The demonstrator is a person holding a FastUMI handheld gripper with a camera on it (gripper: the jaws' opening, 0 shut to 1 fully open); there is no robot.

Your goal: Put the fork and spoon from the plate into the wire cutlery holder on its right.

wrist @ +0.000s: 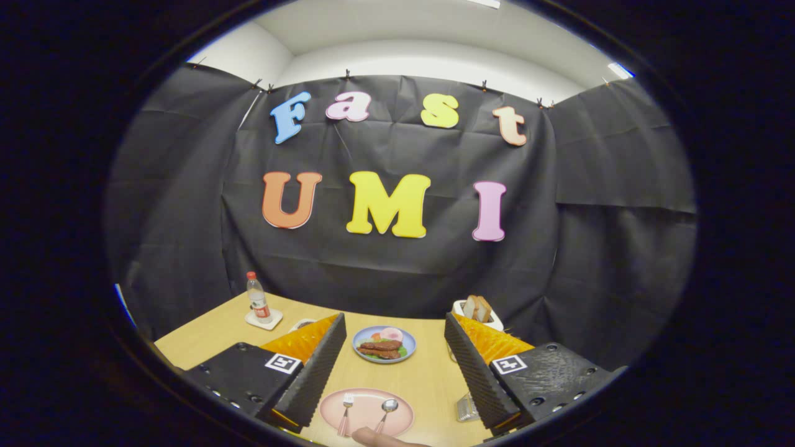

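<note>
1. Gripper view: the tool (392,366) hangs above the wooden counter (428,379) with its fingers spread wide and nothing between them.
2. Gripper view: the pink plate (366,411) lies between the fingertips, low and near. On it the fork (345,413) lies to the left and the spoon (386,413) to the right, side by side, handles pointing toward the camera. A fingertip of a person (379,438) shows at the plate's near rim.
3. Gripper view: the wire cutlery holder (466,406) stands just right of the plate, partly hidden by the right finger; whether anything is in it cannot be told.
4. Gripper view: beyond the fingers sits a blue plate (384,343) holding meat, greens and something pale. Farther back are a toaster (477,313) with bread slices in its slots and a bottle (258,299) on a small coaster.
5. Judgement: neither utensil is picked up yet. Lower the tool over one handle, narrow the fingers across it rather than along it, lift level, then tip it handle-up over the holder.
</note>
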